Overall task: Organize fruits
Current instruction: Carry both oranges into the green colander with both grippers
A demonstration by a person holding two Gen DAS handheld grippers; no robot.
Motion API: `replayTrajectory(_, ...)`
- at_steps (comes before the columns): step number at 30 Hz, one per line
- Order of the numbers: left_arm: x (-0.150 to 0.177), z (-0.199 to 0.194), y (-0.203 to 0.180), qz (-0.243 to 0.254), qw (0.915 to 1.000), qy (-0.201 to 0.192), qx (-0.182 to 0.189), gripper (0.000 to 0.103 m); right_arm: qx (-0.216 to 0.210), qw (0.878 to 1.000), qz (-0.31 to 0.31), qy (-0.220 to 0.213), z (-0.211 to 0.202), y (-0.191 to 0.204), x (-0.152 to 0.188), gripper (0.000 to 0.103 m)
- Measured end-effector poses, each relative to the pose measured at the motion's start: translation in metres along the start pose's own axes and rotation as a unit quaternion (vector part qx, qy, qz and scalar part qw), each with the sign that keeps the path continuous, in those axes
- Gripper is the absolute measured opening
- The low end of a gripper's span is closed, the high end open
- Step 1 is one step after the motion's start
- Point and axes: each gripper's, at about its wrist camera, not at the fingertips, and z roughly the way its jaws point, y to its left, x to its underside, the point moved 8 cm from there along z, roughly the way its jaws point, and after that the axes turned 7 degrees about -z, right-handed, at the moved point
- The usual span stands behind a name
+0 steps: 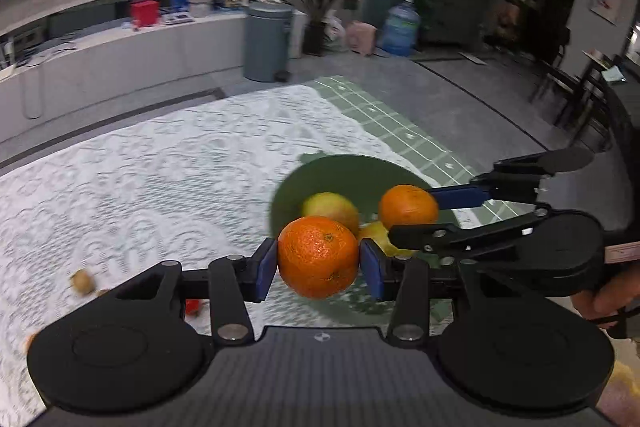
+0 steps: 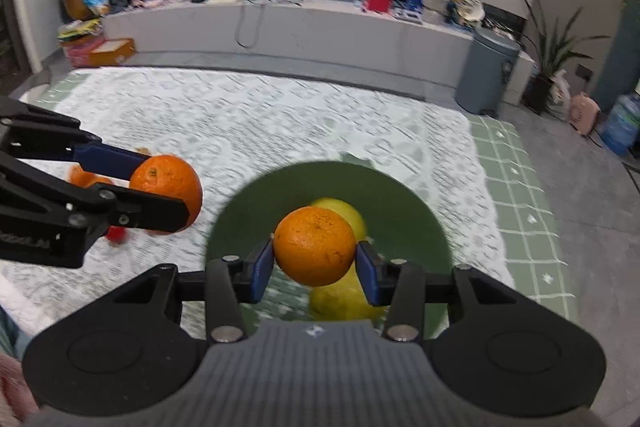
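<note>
Held oranges (image 1: 318, 257) (image 2: 314, 246) hide part of the blurred bowl (image 2: 400, 211) fruit.

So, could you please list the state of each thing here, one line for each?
left gripper: shut on an orange, held in the air.
left orange: clamped between the blue fingers.
right gripper: shut on an orange, above the bowl.
right orange: clamped, not yet released.
green bowl: upright on the tablecloth, holding yellow-green fruits.
small red fruit: loose on the cloth.
</note>
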Motion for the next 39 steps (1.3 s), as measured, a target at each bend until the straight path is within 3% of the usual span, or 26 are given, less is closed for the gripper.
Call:
replayTrajectory(4,0.001,0.019,-0.014,0.019,0.9996,0.018,0.007,0.051,0.019,1.0,-0.014,0.019,0.007,-0.013,0.009,0.042)
replayTrajectory(16,0.009,0.062,-0.025,0.038,0.9962,0.076,0.018,0.051,0.011,0.996,-0.039,0.074,0.035,-0.026,0.021,0.042)
replayTrajectory(31,0.027,0.091,-0.013,0.024,0.9906,0.135,0.005,0.051,0.039,0.992,-0.068,0.103,0.045,-0.033,0.027,0.043)
replayTrajectory(39,0.034,0.096,-0.021,0.057,0.9874,0.148,0.0,0.052,0.016,0.992,-0.061,0.109,0.041,-0.027,0.027,0.043)
